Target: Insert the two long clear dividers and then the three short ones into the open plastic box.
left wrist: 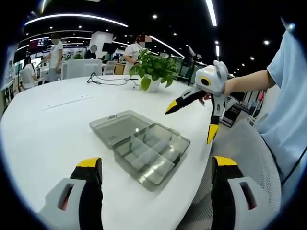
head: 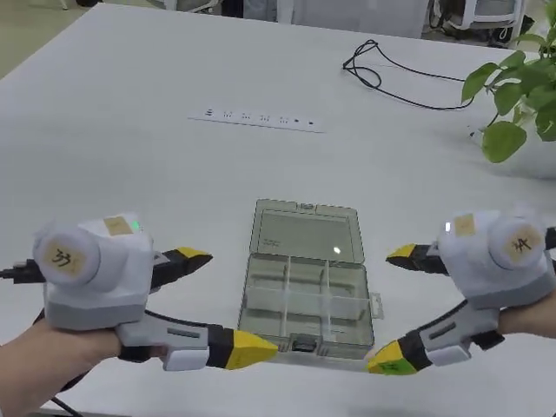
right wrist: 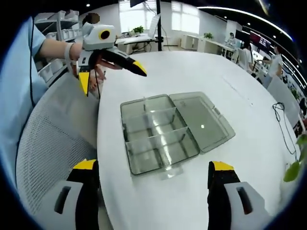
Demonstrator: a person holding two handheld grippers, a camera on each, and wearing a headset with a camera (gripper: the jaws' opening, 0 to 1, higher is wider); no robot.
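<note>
An open clear grey plastic box (head: 306, 300) lies near the table's front edge, its lid folded flat to the far side. Clear dividers (head: 304, 291) stand inside and split it into compartments; the box (right wrist: 158, 139) shows them from the right gripper view, and the box (left wrist: 146, 153) from the left. My left gripper (head: 228, 300) hangs open to the left of the box, empty. Open too, my right gripper (head: 393, 304) is to the right of the box with nothing between its fingers.
A white power strip (head: 256, 119) lies on the table beyond the box. A black cable (head: 391, 82) loops at the far right, beside a potted green plant (head: 521, 91). People stand in the room behind, in the left gripper view.
</note>
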